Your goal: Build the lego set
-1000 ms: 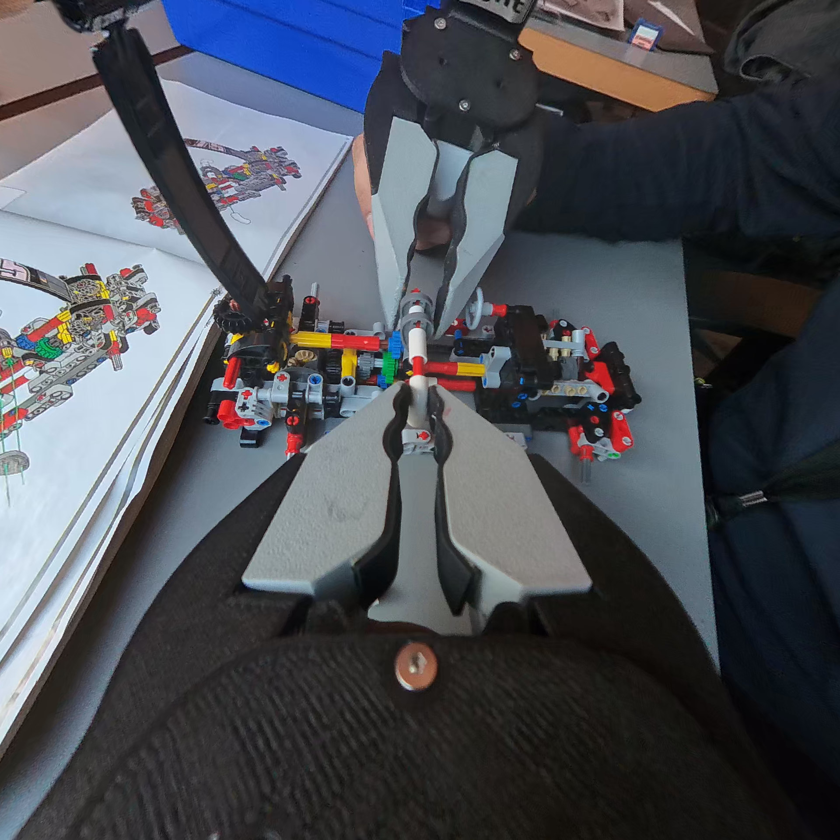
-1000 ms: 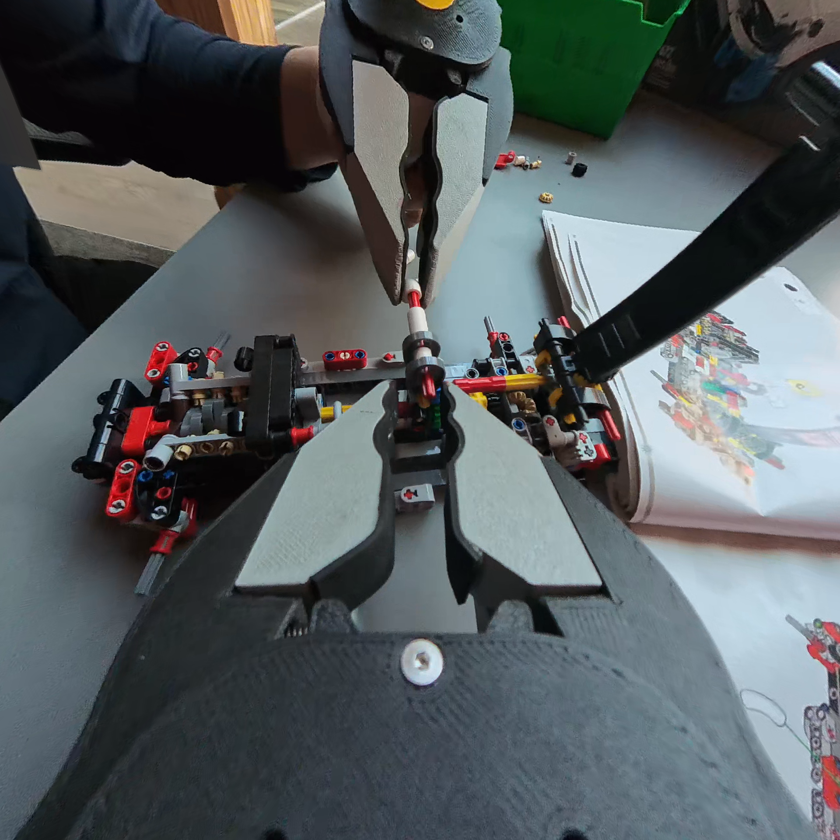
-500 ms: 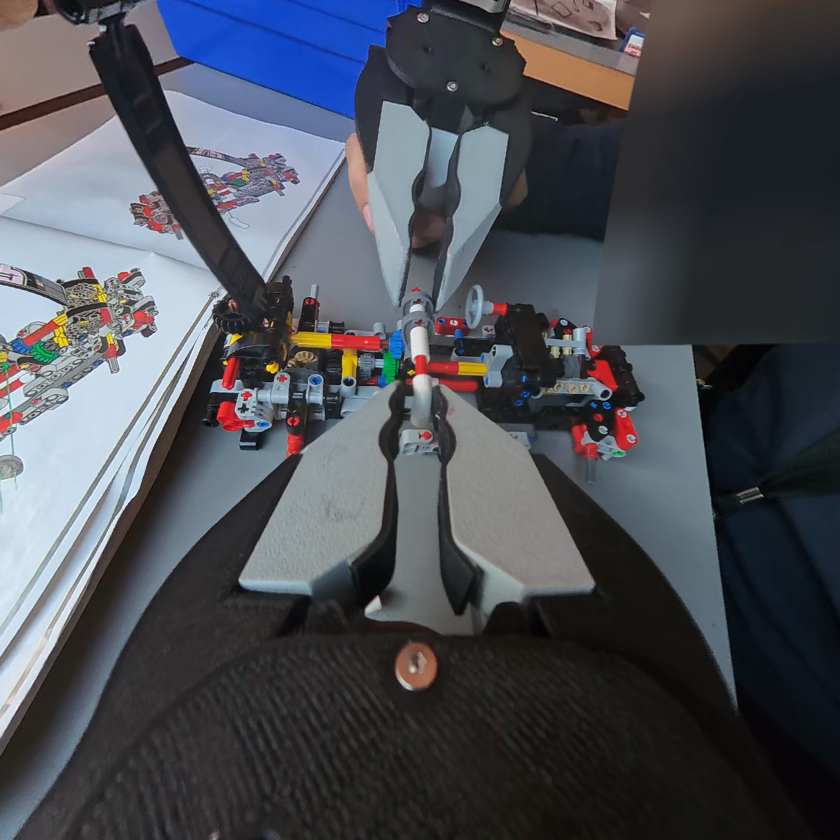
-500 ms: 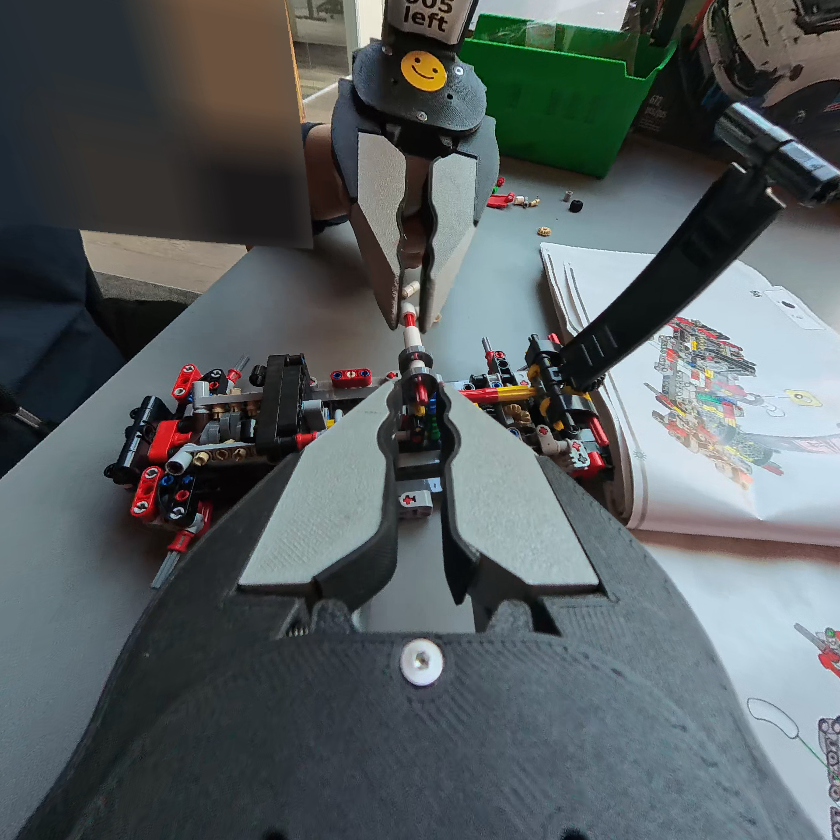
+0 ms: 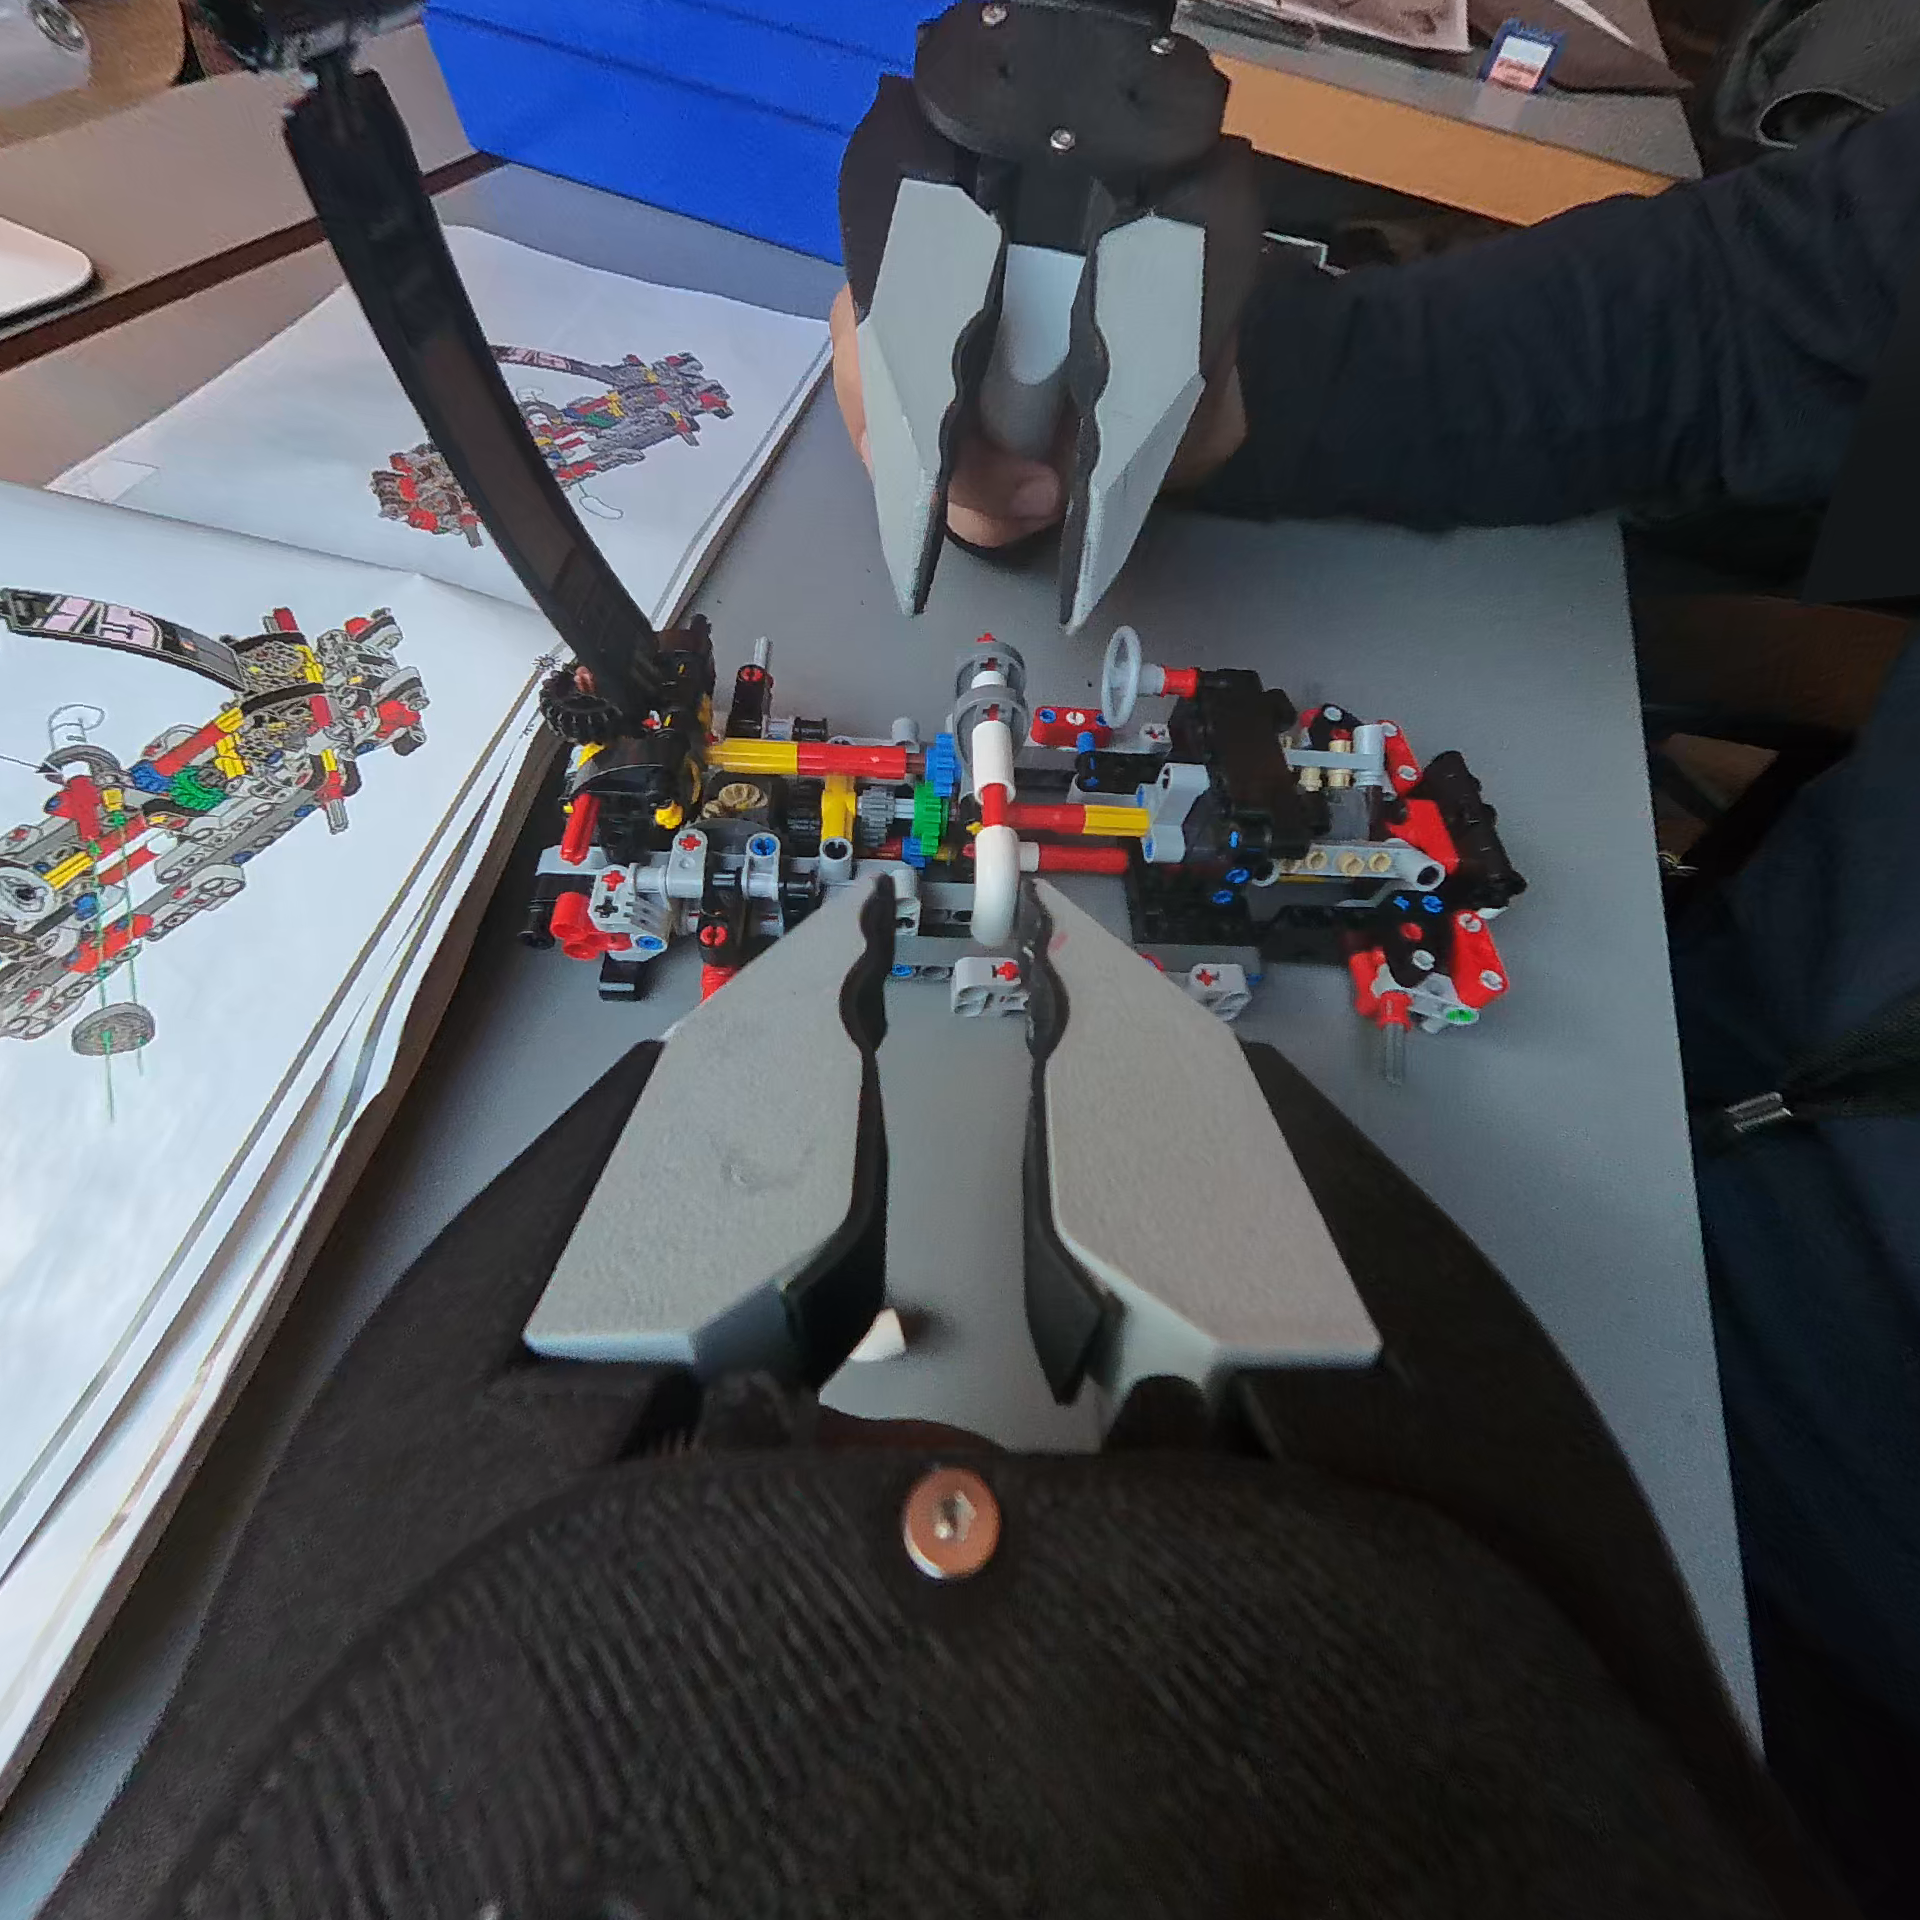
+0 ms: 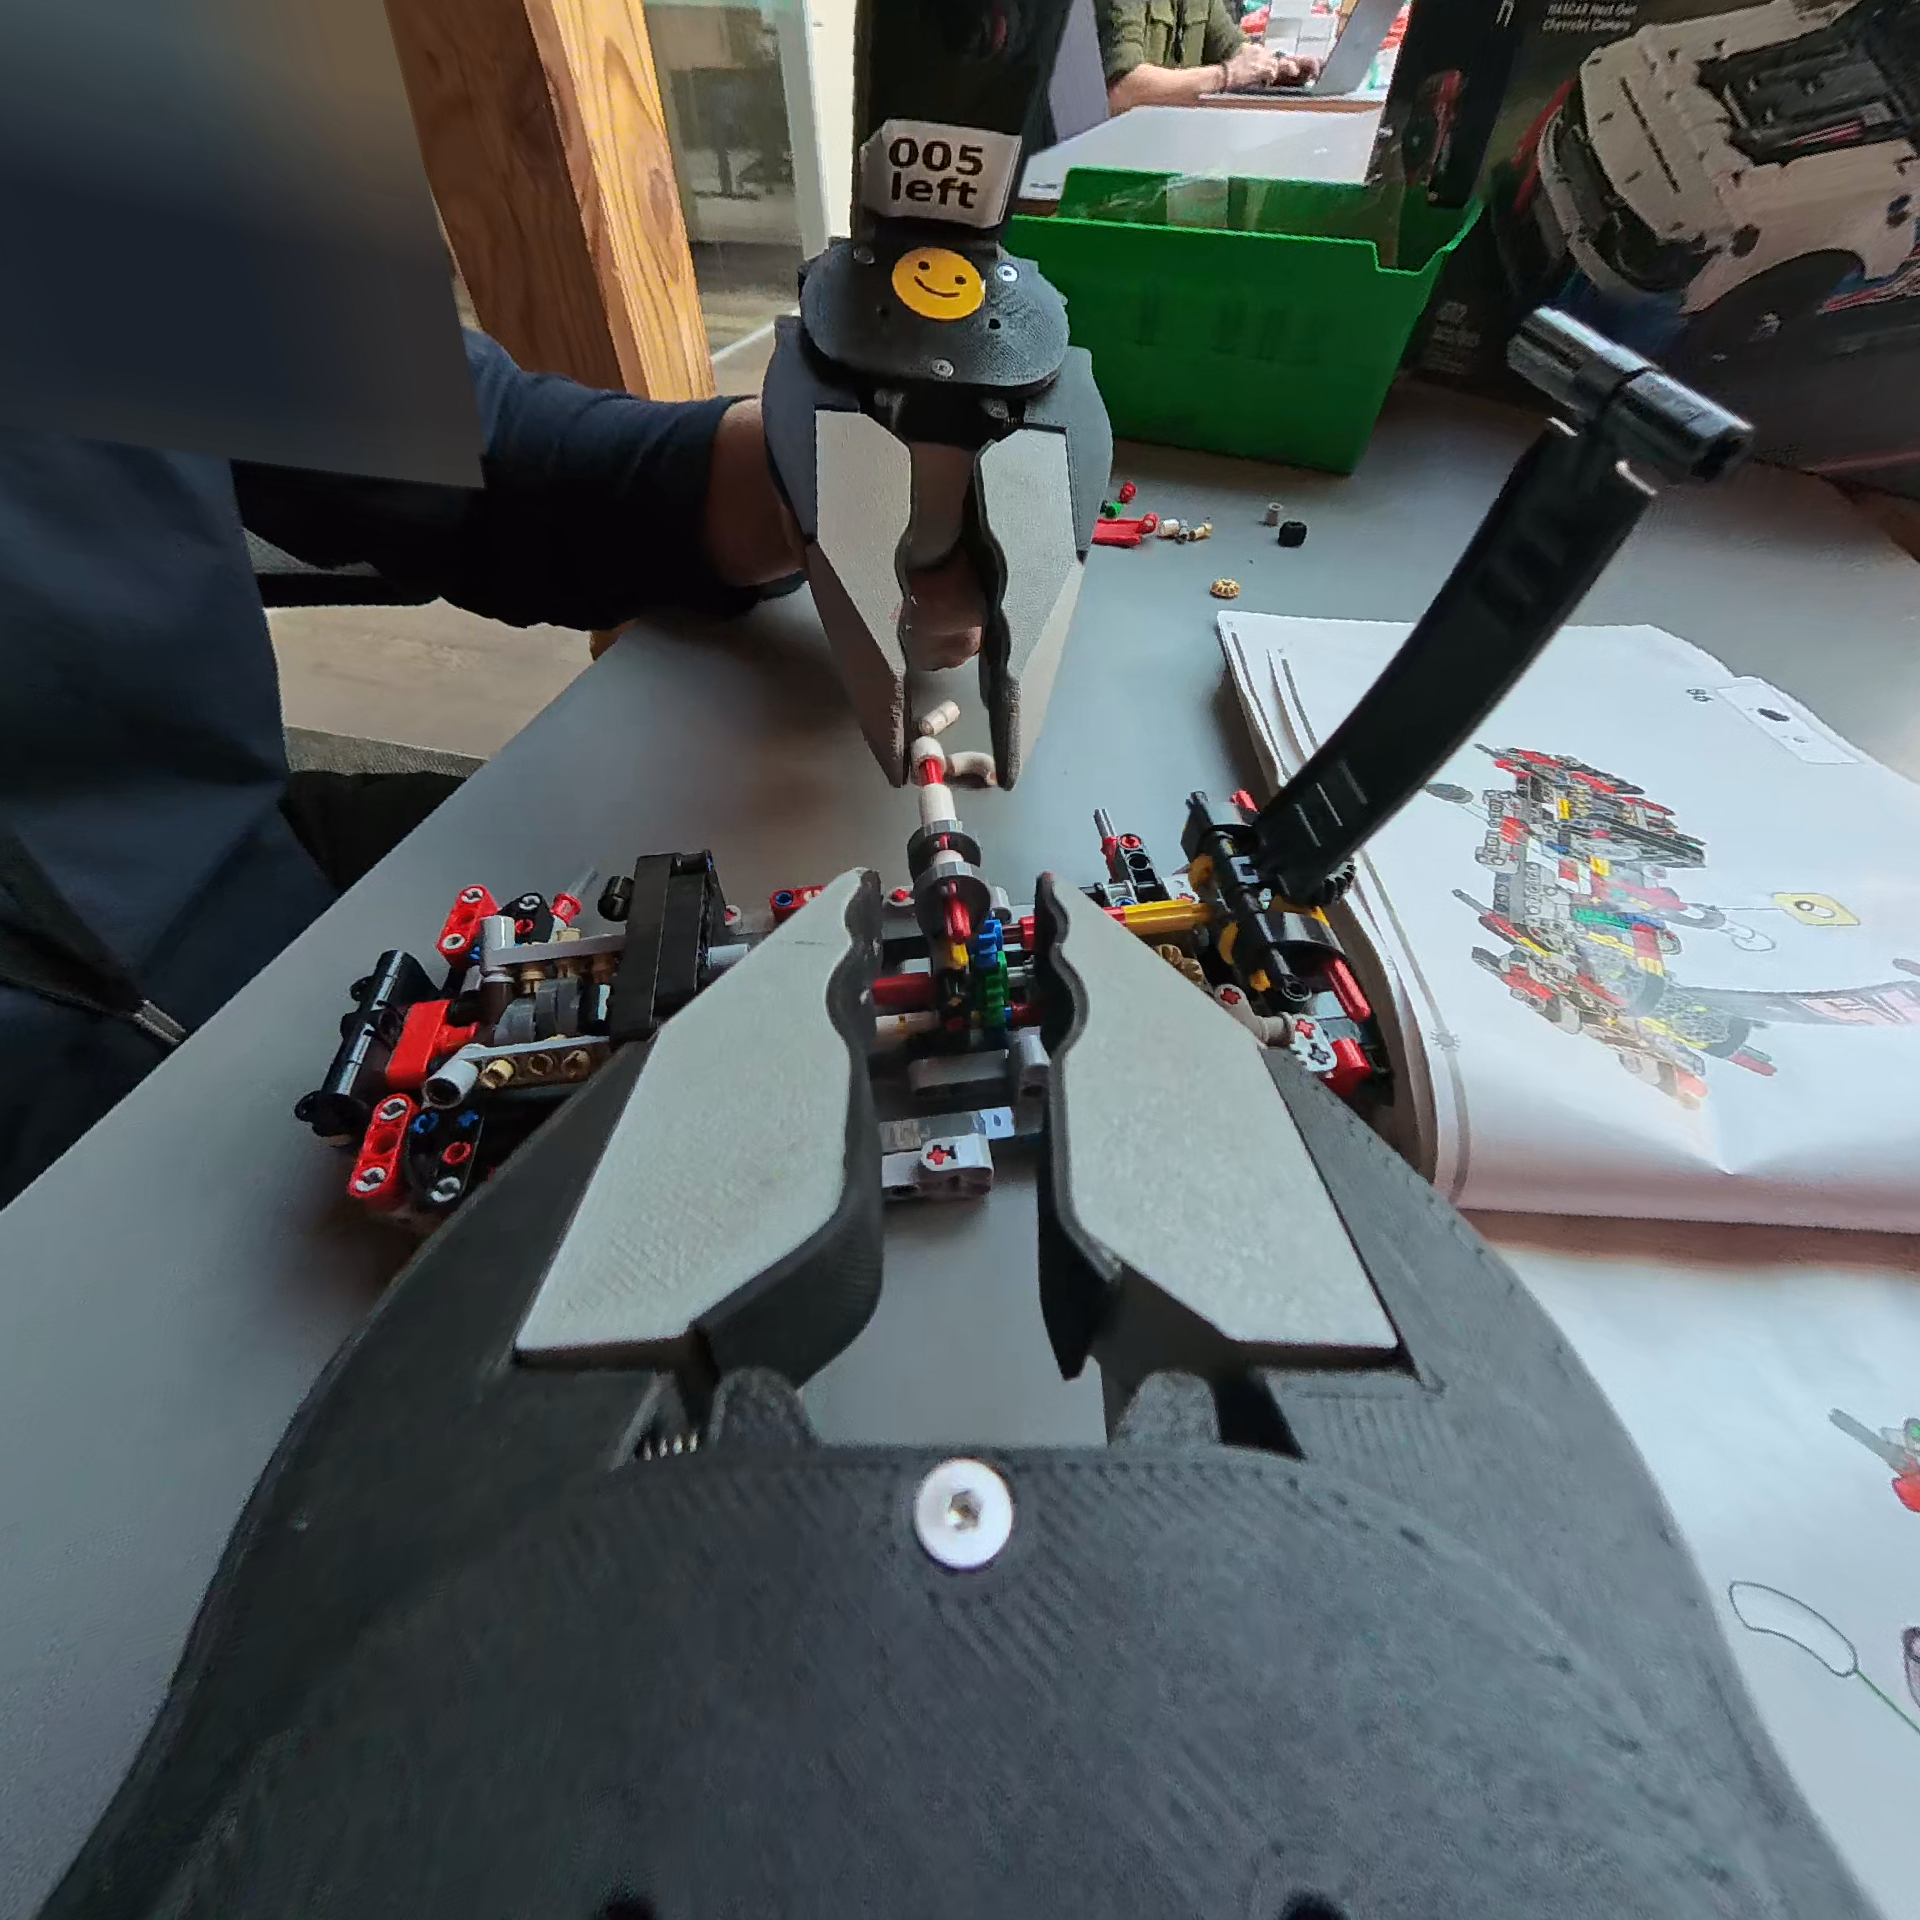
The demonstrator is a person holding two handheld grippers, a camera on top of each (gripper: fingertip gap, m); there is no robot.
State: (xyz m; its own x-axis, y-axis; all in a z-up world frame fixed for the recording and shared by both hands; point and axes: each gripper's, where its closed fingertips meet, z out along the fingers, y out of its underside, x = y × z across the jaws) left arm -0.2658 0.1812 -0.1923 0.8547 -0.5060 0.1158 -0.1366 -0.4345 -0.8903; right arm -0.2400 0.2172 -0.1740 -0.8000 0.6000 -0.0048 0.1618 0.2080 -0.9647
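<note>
Now both grippers have opened and let go: left gripper (image 5: 961, 914) beside the white tube (image 5: 995, 868), right gripper (image 6: 951, 914) over the toy chassis (image 6: 935, 997).

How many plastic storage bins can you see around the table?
2. A blue bin stands at the far edge beyond the open instruction booklet; a green bin stands at the opposite end, behind the left gripper. Others may be out of view.

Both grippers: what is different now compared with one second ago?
The left gripper opened, releasing the white-and-red axle piece, which now lies across the brick-built chassis. The right gripper also opened and lifted away. The chassis and instruction booklet stayed put.
</note>
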